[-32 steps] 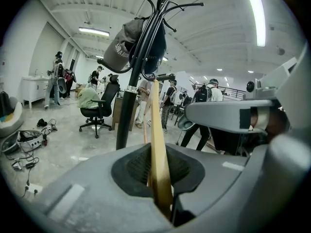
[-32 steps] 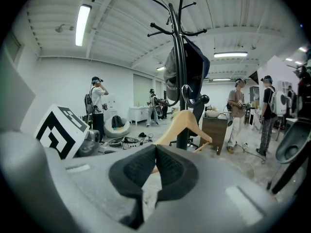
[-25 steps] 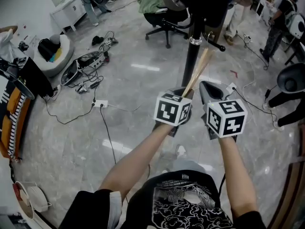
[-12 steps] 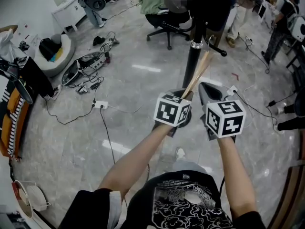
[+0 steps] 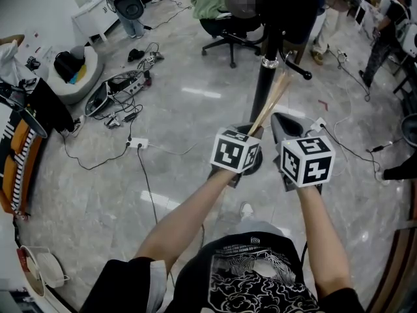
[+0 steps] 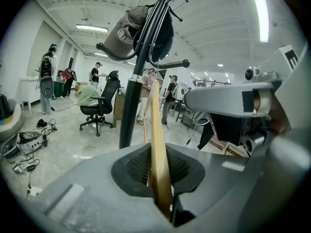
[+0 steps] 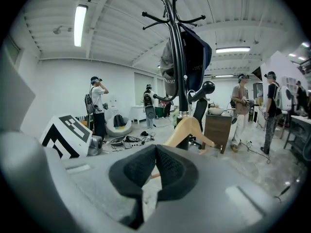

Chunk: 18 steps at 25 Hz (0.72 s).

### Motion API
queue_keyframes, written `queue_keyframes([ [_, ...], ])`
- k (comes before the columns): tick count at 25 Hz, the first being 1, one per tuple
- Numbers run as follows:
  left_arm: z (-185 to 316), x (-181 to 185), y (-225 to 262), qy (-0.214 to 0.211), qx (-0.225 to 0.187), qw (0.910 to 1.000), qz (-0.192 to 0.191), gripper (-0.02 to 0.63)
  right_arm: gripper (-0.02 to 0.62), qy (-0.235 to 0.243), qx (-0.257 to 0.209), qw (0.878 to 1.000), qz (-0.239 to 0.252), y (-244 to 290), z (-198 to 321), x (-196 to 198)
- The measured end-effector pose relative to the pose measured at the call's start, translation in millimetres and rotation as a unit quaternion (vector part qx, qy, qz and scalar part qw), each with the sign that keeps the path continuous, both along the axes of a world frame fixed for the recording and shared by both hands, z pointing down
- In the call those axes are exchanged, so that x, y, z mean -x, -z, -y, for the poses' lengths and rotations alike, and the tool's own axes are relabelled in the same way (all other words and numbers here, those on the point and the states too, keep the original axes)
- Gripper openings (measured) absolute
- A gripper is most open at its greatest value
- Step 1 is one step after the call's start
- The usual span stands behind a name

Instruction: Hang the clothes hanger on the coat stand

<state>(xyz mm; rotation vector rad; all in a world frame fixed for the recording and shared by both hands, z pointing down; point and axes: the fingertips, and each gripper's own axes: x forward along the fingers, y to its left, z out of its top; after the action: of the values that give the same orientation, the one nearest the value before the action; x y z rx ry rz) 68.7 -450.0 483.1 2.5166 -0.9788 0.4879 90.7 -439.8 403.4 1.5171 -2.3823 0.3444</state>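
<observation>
A light wooden clothes hanger (image 5: 271, 101) sticks up from my left gripper (image 5: 253, 133), which is shut on one of its arms. In the left gripper view the hanger (image 6: 156, 130) runs upright between the pads, just right of the black coat stand pole (image 6: 132, 98). The coat stand (image 5: 266, 77) rises right ahead of both grippers, with a cap (image 6: 127, 32) and a dark garment (image 7: 195, 57) on its hooks. My right gripper (image 5: 285, 126) is beside the left one, shut with nothing held. From the right gripper (image 7: 155, 148) I see the hanger (image 7: 188, 128) just beyond its closed jaws.
An office chair (image 5: 227, 31) stands behind the stand. Cables and a power strip (image 5: 137, 141) lie on the grey floor at the left. Several people stand around the room, one at the right (image 7: 241, 113). A wooden cabinet (image 7: 217, 126) is behind the stand.
Both grippers and the hanger stay almost where they were by the stand. A dark shape at the right edge has slid out of the head view.
</observation>
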Motion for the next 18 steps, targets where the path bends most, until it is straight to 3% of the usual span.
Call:
queue_keyframes([
  [18, -1.2, 8.5, -17.2, 0.001, 0.004, 0.9999, 0.009, 0.038, 0.000, 0.000, 0.015, 1.000, 0.009, -10.8, 1.6, 4.2],
])
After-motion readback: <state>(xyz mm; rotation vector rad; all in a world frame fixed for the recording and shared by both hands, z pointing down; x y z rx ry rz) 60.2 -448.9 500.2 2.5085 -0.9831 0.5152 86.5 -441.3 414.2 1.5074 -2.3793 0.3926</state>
